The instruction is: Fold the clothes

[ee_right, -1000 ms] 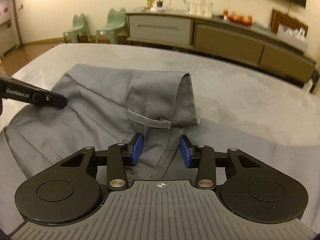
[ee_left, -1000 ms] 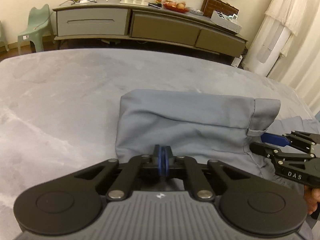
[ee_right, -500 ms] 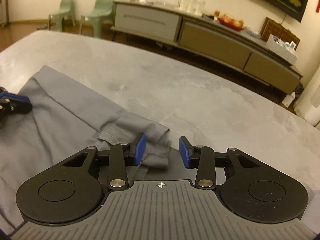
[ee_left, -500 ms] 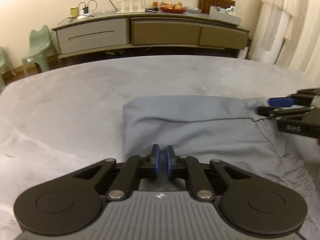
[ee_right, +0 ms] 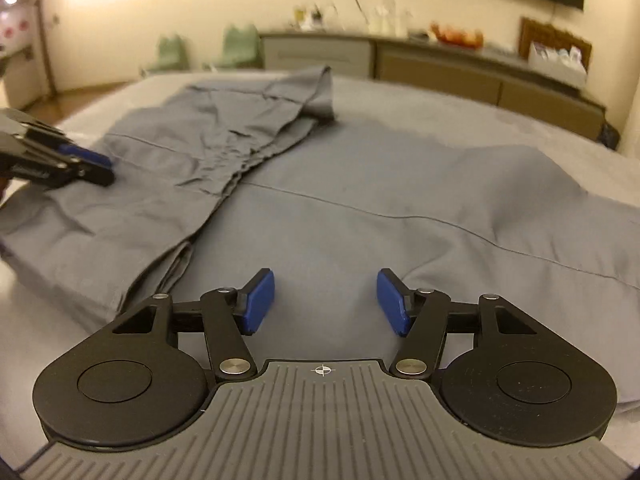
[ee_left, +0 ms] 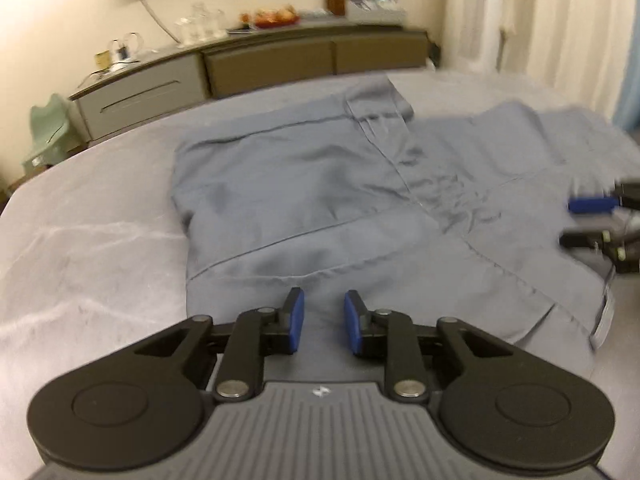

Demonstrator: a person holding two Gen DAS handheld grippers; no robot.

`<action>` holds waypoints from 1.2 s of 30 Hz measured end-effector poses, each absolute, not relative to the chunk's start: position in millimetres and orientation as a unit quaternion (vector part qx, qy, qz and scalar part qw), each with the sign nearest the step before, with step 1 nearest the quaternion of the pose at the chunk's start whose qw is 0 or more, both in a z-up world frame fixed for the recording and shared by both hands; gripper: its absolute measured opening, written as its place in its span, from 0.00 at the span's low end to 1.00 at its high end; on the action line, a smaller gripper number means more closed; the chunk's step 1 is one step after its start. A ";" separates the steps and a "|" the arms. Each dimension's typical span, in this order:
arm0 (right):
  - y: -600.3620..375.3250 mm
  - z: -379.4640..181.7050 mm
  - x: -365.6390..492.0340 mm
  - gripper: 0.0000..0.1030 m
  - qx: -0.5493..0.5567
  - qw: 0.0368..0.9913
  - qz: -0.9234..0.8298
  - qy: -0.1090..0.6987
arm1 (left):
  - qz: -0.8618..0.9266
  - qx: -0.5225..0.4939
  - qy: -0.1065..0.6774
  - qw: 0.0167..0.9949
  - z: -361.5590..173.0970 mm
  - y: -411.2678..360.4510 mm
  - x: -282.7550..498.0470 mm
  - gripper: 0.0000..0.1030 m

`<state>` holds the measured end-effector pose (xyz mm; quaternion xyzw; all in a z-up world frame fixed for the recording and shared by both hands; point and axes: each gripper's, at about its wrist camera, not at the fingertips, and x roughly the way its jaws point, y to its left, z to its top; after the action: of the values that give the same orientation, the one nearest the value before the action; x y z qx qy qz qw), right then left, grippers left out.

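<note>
Grey trousers (ee_left: pixel 320 184) lie on the grey bed, one part folded over the rest, the waistband with its belt loop (ee_left: pixel 372 120) at the far side. My left gripper (ee_left: pixel 324 320) hovers above the near edge of the folded part; its jaws are opening, with nothing between the blue pads. In the right wrist view the trousers (ee_right: pixel 360 208) spread flat below my right gripper (ee_right: pixel 326 300), whose jaws are opening wide and hold nothing. Each gripper shows in the other's view: the right gripper (ee_left: pixel 588 220) at the right edge, the left gripper (ee_right: pixel 84 168) at the left.
A grey bed cover (ee_left: pixel 88 248) lies under the trousers. Behind the bed stands a long low sideboard (ee_left: pixel 256 64) with glasses, fruit and boxes on it. Green plastic chairs (ee_right: pixel 240 46) stand by the wall, curtains (ee_left: pixel 560 20) at the far right.
Both grippers let go of the cloth and drew back toward the near side. The left jaws went from shut to apart, the right jaws spread wider. The folded trouser part now lies flat.
</note>
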<state>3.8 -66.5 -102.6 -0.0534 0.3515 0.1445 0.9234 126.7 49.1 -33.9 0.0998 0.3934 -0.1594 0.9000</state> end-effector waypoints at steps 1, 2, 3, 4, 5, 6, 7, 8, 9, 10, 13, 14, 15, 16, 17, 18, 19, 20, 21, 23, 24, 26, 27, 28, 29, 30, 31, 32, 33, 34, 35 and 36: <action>-69.1 -97.9 7.0 0.59 -0.040 0.922 0.144 0.356 | -0.146 0.095 0.390 0.904 -26.5 44.8 119.8 0.20; -74.0 -92.5 9.1 0.59 -0.020 0.923 0.145 0.355 | -0.150 0.082 0.383 0.908 -17.3 39.0 109.8 0.20; -81.1 -87.1 8.1 0.60 -0.001 0.927 0.145 0.346 | -0.159 0.067 0.375 0.911 -7.9 33.1 99.3 0.21; -90.2 -82.8 7.4 0.64 0.013 0.931 0.142 0.336 | -0.175 0.058 0.361 0.914 1.8 22.7 85.1 0.24; -97.7 -79.6 6.2 0.65 0.022 0.933 0.134 0.334 | -0.194 0.051 0.346 0.917 11.6 11.4 70.0 0.28; -102.9 -78.3 5.7 0.65 0.028 0.933 0.127 0.335 | -0.207 0.061 0.341 0.915 11.8 -5.8 59.2 0.29; -107.6 -79.1 6.2 0.65 0.033 0.933 0.121 0.338 | -0.220 0.074 0.338 0.912 9.8 -24.4 49.4 0.29; -112.3 -80.8 6.6 0.65 0.038 0.932 0.115 0.342 | -0.232 0.088 0.334 0.909 7.8 -42.9 39.6 0.30; -118.0 -82.7 5.9 0.66 0.043 0.931 0.106 0.347 | -0.236 0.110 0.335 0.906 0.8 -62.8 34.5 0.30; -124.0 -86.1 6.4 0.66 0.052 0.928 0.098 0.355 | -0.229 0.136 0.334 0.904 -9.4 -80.7 33.6 0.30; -142.5 -94.9 7.0 0.67 0.084 0.920 0.082 0.373 | -0.195 0.151 0.350 0.904 -31.1 -102.4 50.2 0.30; -148.9 -96.4 6.7 0.68 0.094 0.919 0.079 0.375 | -0.179 0.154 0.362 0.902 -38.4 -105.7 57.2 0.29; -155.1 -98.5 5.4 0.68 0.103 0.918 0.076 0.374 | -0.171 0.156 0.367 0.901 -42.8 -104.4 62.5 0.29; -159.3 -101.5 4.0 0.70 0.106 0.919 0.076 0.372 | -0.162 0.161 0.368 0.901 -43.7 -101.7 65.3 0.29; -162.4 -104.5 2.6 0.71 0.105 0.920 0.077 0.369 | -0.152 0.167 0.368 0.902 -43.8 -99.0 67.6 0.29; -165.5 -107.6 1.2 0.71 0.104 0.921 0.079 0.366 | -0.141 0.172 0.368 0.903 -44.0 -96.2 69.8 0.29; -165.6 -109.5 0.6 0.71 0.095 0.924 0.080 0.363 | -0.127 0.176 0.369 0.904 -44.7 -92.3 72.4 0.29; -162.9 -111.0 0.8 0.71 0.082 0.926 0.083 0.359 | -0.113 0.175 0.369 0.906 -46.0 -86.8 75.0 0.29; -159.1 -112.7 1.0 0.71 0.071 0.929 0.089 0.353 | -0.102 0.167 0.372 0.908 -46.7 -79.7 78.0 0.29; -146.3 -116.1 2.2 0.71 0.039 0.933 0.107 0.342 | -0.079 0.151 0.380 0.909 -47.1 -65.7 86.7 0.29; -138.2 -117.1 2.3 0.71 0.017 0.933 0.113 0.341 | -0.068 0.146 0.384 0.909 -46.8 -59.5 91.2 0.29; -129.5 -116.4 1.1 0.72 -0.015 0.930 0.120 0.346 | -0.039 0.150 0.391 0.907 -45.6 -53.7 100.5 0.29; -132.6 -114.1 -0.7 0.71 -0.017 0.928 0.119 0.353 | -0.032 0.154 0.396 0.904 -43.7 -53.8 103.1 0.29; -144.4 -107.5 -4.0 0.69 -0.009 0.929 0.108 0.354 | -0.032 0.155 0.407 0.900 -39.7 -54.8 106.0 0.27; -161.8 -98.1 -8.3 0.71 0.006 0.932 0.092 0.350 | -0.040 0.145 0.417 0.896 -34.9 -54.8 107.7 0.27; -187.0 -86.8 -13.0 0.73 0.024 0.937 0.069 0.340 | -0.053 0.123 0.421 0.897 -26.9 -55.3 105.6 0.27; -217.3 -74.2 -17.9 0.79 0.043 0.943 0.042 0.327 | -0.074 0.090 0.419 0.901 -15.9 -57.1 101.3 0.27; -251.3 -62.6 -22.0 0.82 0.058 0.947 0.007 0.316 | -0.095 0.069 0.413 0.903 -6.6 -64.6 97.0 0.27; -288.3 -56.1 -25.2 0.82 0.074 0.946 -0.034 0.313 | -0.116 0.051 0.406 0.905 2.4 -73.3 92.7 0.27; -325.6 -52.4 -28.3 0.82 0.092 0.942 -0.074 0.313 | -0.134 0.043 0.402 0.905 9.2 -86.1 94.3 0.27; -360.8 -51.4 -33.4 0.81 0.113 0.936 -0.110 0.315 | -0.152 0.037 0.399 0.904 15.5 -99.9 97.2 0.27; -385.3 -55.1 -39.7 0.81 0.132 0.930 -0.128 0.317 | -0.171 0.028 0.399 0.901 20.3 -117.0 103.5 0.27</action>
<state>-39.7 -385.3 -55.1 0.1324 0.3174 -0.1276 0.9303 103.5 -117.0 20.3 0.0278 0.3989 -0.1706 0.9005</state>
